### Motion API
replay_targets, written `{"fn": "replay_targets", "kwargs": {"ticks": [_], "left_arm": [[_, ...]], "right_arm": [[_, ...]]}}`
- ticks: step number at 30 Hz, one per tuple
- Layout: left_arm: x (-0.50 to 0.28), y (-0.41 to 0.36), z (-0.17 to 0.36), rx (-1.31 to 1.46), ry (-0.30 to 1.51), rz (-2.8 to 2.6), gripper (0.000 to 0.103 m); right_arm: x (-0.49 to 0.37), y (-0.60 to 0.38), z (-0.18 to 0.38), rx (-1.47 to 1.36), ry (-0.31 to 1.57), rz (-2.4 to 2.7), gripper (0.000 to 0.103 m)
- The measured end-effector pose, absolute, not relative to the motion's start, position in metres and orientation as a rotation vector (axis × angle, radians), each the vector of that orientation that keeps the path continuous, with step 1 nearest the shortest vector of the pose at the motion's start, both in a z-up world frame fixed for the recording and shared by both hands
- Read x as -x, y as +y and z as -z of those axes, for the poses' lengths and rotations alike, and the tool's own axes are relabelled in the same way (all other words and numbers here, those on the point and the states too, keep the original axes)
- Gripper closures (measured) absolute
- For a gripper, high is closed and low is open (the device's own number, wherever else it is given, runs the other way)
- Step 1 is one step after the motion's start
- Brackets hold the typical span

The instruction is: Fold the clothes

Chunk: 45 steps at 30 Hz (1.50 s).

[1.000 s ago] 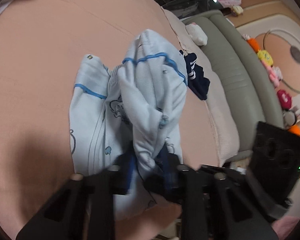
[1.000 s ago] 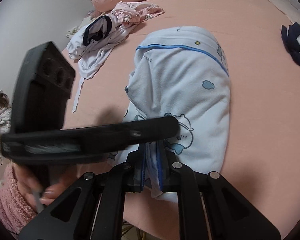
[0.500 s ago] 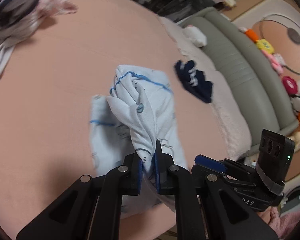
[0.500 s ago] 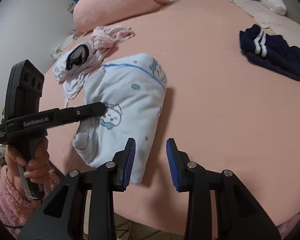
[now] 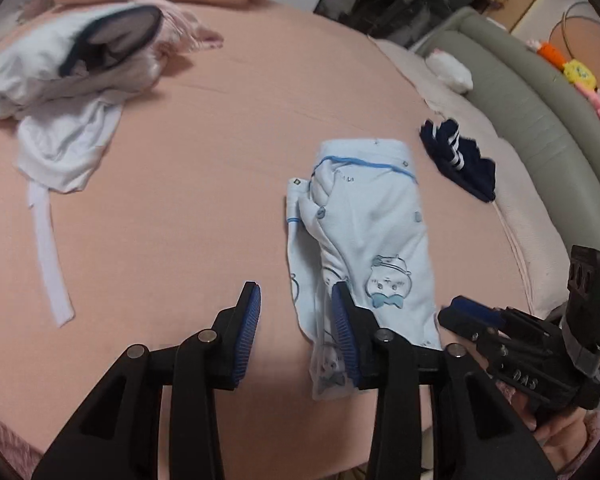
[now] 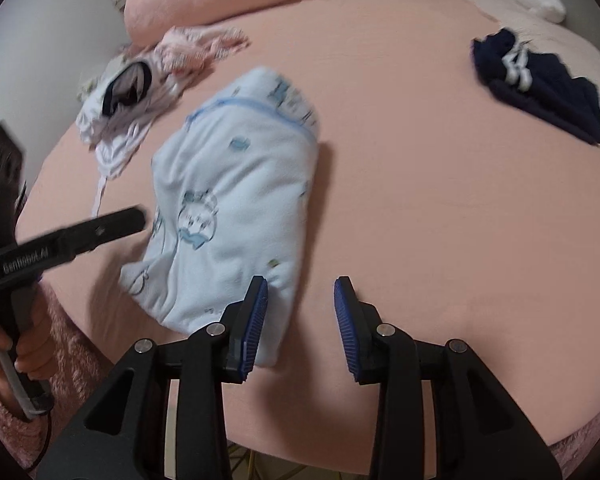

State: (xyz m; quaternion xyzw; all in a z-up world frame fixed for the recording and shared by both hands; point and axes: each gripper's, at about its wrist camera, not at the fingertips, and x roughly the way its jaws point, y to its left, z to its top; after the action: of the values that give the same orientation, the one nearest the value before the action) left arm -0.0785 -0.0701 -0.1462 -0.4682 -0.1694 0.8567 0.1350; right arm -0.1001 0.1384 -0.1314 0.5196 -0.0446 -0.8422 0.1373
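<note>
Clothes lay on the pink bed (image 5: 204, 184). Both tongs gaped wide, holding nothing: left tongs (image 5: 296, 334) had the folded blue garment (image 5: 364, 236) at one o'clock, right tongs (image 6: 300, 324) at eleven. White laundry (image 5: 64, 92) lay at ten o'clock, navy clothing (image 6: 540, 84) at two.

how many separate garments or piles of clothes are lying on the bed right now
3. A folded light blue garment near the front edge, a dark navy garment at the right, and a white-and-pink heap at far left, which may hide more.
</note>
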Motion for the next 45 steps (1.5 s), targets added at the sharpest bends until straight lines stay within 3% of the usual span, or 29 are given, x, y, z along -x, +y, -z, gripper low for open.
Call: {"fn": "replay_targets", "kwargs": {"ticks": [4, 8, 14, 18, 20, 22, 25, 26, 29, 33, 37, 40, 42, 43, 45], "left_arm": [[0.068, -0.047, 0.135, 1.252, -0.437, -2.386, 0.066], [0.072, -0.029, 0.159, 1.468, -0.333, -2.356, 0.068], [0.058, -0.066, 0.176, 1.584, -0.518, -2.34, 0.066], [0.061, -0.079, 0.184, 1.545, -0.703, -2.219, 0.066], [0.065, -0.075, 0.191, 1.559, -0.677, -2.215, 0.066], [0.07, -0.069, 0.191, 1.559, -0.621, -2.245, 0.07], [0.072, -0.069, 0.186, 1.545, -0.631, -2.251, 0.08], [0.07, -0.067, 0.184, 1.545, -0.629, -2.255, 0.082], [0.061, -0.063, 0.182, 1.538, -0.62, -2.254, 0.084], [0.049, -0.039, 0.178, 1.541, -0.656, -2.21, 0.084], [0.042, -0.041, 0.172, 1.51, -0.669, -2.194, 0.074], [0.043, -0.052, 0.154, 1.407, -0.679, -2.236, 0.065], [0.054, -0.051, 0.134, 1.304, -0.613, -2.331, 0.065], [0.061, -0.046, 0.126, 1.272, -0.55, -2.374, 0.065], [0.077, -0.035, 0.114, 1.218, -0.416, -2.448, 0.065]], "right_arm": [[0.097, 0.142, 0.134, -1.495, -0.124, 2.441, 0.068], [0.094, 0.146, 0.136, -1.487, -0.119, 2.445, 0.067], [0.092, 0.156, 0.136, -1.481, -0.142, 2.455, 0.064], [0.094, 0.169, 0.137, -1.474, -0.307, 2.375, 0.061], [0.096, 0.169, 0.143, -1.481, -0.392, 2.28, 0.049], [0.096, 0.164, 0.146, -1.474, -0.391, 2.265, 0.048], [0.099, 0.157, 0.148, -1.469, -0.339, 2.275, 0.065], [0.099, 0.156, 0.147, -1.467, -0.344, 2.259, 0.083], [0.09, 0.153, 0.136, -1.474, -0.316, 2.252, 0.09], [0.07, 0.158, 0.124, -1.505, -0.294, 2.235, 0.091], [0.046, 0.166, 0.129, -1.569, -0.26, 2.222, 0.086], [0.04, 0.181, 0.12, -1.566, -0.374, 2.23, 0.083], [0.044, 0.183, 0.096, -1.45, -0.402, 2.262, 0.082], [0.048, 0.182, 0.084, -1.393, -0.376, 2.294, 0.077], [0.064, 0.174, 0.066, -1.301, -0.244, 2.373, 0.072]]}}
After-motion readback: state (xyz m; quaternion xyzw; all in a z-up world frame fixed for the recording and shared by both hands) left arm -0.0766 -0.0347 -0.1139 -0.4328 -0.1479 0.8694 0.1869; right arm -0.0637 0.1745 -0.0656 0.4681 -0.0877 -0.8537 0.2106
